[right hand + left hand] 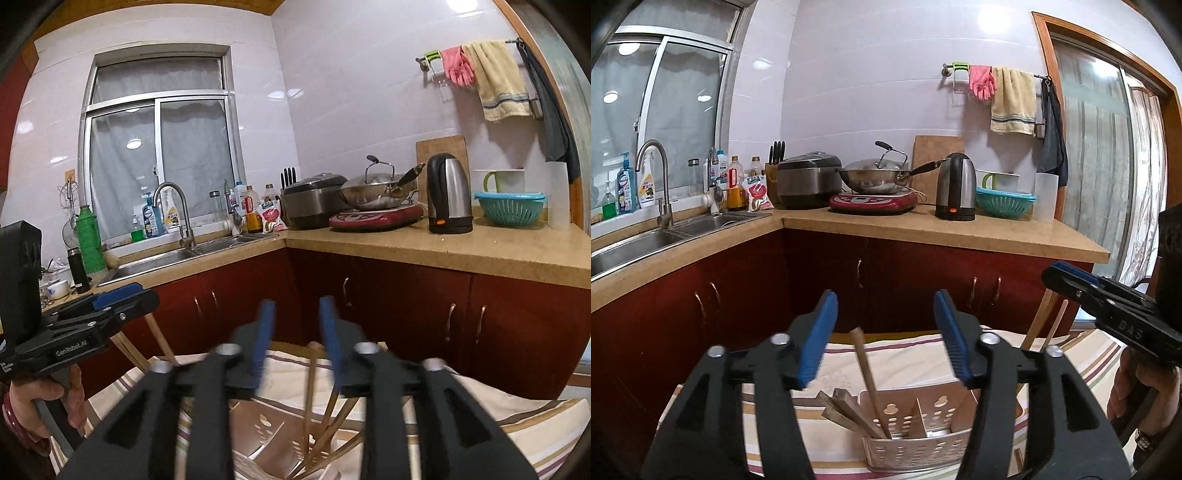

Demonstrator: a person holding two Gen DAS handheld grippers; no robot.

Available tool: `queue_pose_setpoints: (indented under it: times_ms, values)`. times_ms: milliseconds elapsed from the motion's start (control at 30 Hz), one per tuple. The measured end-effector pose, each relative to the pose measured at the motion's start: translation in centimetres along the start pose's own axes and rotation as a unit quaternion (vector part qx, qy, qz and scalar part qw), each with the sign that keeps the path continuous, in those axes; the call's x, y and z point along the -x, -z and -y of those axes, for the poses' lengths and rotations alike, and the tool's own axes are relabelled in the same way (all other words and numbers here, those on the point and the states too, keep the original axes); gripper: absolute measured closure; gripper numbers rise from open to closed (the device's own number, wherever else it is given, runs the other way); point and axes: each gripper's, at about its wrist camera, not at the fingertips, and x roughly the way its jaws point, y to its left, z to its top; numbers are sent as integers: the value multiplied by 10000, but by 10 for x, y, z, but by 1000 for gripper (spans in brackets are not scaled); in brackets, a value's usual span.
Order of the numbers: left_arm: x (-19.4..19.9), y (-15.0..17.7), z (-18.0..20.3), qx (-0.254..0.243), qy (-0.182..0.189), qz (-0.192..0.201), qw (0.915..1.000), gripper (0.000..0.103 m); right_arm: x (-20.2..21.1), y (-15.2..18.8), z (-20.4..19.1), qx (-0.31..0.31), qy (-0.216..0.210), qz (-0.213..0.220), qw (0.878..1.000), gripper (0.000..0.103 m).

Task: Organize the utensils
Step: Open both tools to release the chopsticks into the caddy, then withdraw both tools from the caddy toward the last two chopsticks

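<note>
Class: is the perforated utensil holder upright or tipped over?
Upright. The utensil holder stands on the striped cloth, opening upward, chopsticks leaning inside.

So the utensil holder (pixel 916 448) is a pale perforated caddy with a taller back panel and a divider, sitting upright on a striped cloth (pixel 908 360), down at 6 o'clock in the left wrist view. Wooden-handled utensils (pixel 866 369) stand in its left compartment: one long handle leans toward 11 o'clock, a few shorter ones (pixel 842 406) fan out toward 10. From the right wrist view, the chopstick-like sticks (pixel 325 417) splay toward 12 and 1.
</note>
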Motion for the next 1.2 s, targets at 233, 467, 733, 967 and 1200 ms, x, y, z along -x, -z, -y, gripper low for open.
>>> queue_pose_setpoints:
  times_ms: [233,467,733,967,1200]
  values:
    - [9,0,2,137,46,-31,9999,34,18,-4,-3,60,8,129,9999,55]
    - [41,8,19,-122,-143,53,9998,23,53,5,-9,176,185,127,9996,52]
    - [84,45,28,-140,-468,-56,9988,17,93,45,-19,196,498,-187,9984,48]
    - [122,96,23,209,-601,-472,9969,16,123,103,-41,374,656,-709,9946,48]
    - [158,146,21,243,-901,-849,9920,16,152,160,-60,421,693,-1210,9893,48]
